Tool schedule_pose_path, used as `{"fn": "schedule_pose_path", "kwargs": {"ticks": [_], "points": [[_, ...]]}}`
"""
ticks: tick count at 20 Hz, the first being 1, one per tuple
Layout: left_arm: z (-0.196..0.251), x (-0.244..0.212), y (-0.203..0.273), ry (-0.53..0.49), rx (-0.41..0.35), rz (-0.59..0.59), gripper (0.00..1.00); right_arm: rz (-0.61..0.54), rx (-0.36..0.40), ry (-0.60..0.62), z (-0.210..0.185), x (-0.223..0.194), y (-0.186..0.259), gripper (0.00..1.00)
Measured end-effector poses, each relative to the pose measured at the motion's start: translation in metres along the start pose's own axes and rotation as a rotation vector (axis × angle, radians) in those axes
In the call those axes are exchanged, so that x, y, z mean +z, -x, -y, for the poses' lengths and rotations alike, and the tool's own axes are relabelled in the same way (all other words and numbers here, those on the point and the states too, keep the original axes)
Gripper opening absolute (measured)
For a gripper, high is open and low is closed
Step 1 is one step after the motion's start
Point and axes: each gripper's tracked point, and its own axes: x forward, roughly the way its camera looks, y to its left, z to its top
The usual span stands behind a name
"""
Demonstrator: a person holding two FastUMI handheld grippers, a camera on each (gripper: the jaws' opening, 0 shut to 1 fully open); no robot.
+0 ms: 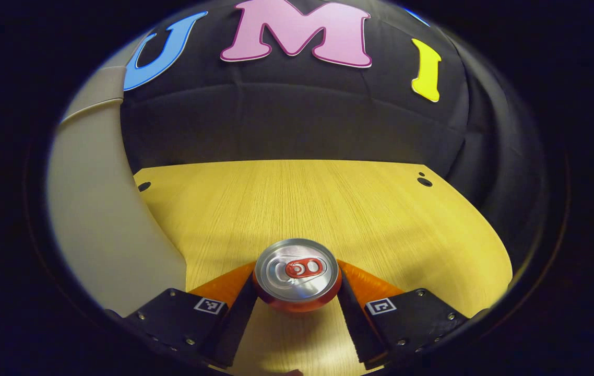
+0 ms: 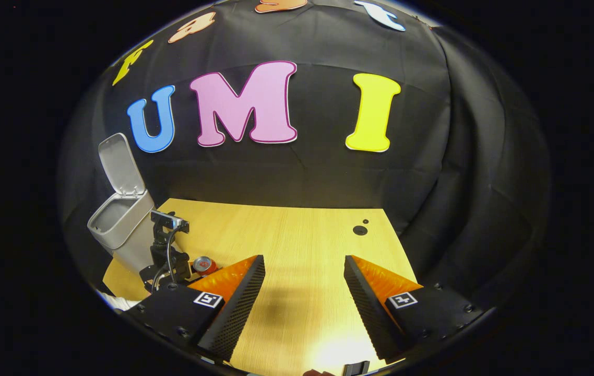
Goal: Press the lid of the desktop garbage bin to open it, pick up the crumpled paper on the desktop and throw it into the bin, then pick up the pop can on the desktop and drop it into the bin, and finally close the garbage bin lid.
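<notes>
The left gripper has its two fingers set against either side of the pop can, which stands upright on the wooden table with its pull-tab top facing the camera. The fingers seem to press on the can, though how firmly I cannot tell. The pale wall of the bin rises at nine o'clock from the can, close by.

The right gripper is spread wide with nothing between its fingers, hovering over bare table. From it, the can sits at about ten o'clock, with the other gripper beside it. Beyond stands the bin, its lid tipped up.

No crumpled paper lies on the table, so the can step looks in hand. Squeeze evenly at mid-height, lift straight, carry over the rim, then release.
</notes>
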Motion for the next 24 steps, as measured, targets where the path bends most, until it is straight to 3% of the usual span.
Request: {"fn": "schedule_pose_path", "kwargs": {"ticks": [5,12,19,22,24], "points": [[0.012,0.032,0.030,-0.020,-0.030,0.072,0.83,0.012,0.004,-0.006,-0.001,0.002,0.004,0.98],[0.011,0.124,0.127,-0.019,-0.062,0.259,0.82,0.058,0.026,-0.019,-0.018,0.014,0.014,0.98],[-0.073,0.196,0.204,0.103,0.010,0.308,0.82,0.127,0.037,-0.012,-0.044,0.031,0.039,0.98],[-0.114,0.234,0.244,0.142,0.042,0.383,0.82,0.138,0.039,-0.004,-0.054,0.031,0.045,0.98],[-0.147,0.241,0.258,0.142,0.094,0.397,0.82,0.139,0.047,-0.019,-0.061,0.030,0.048,0.98]]}}
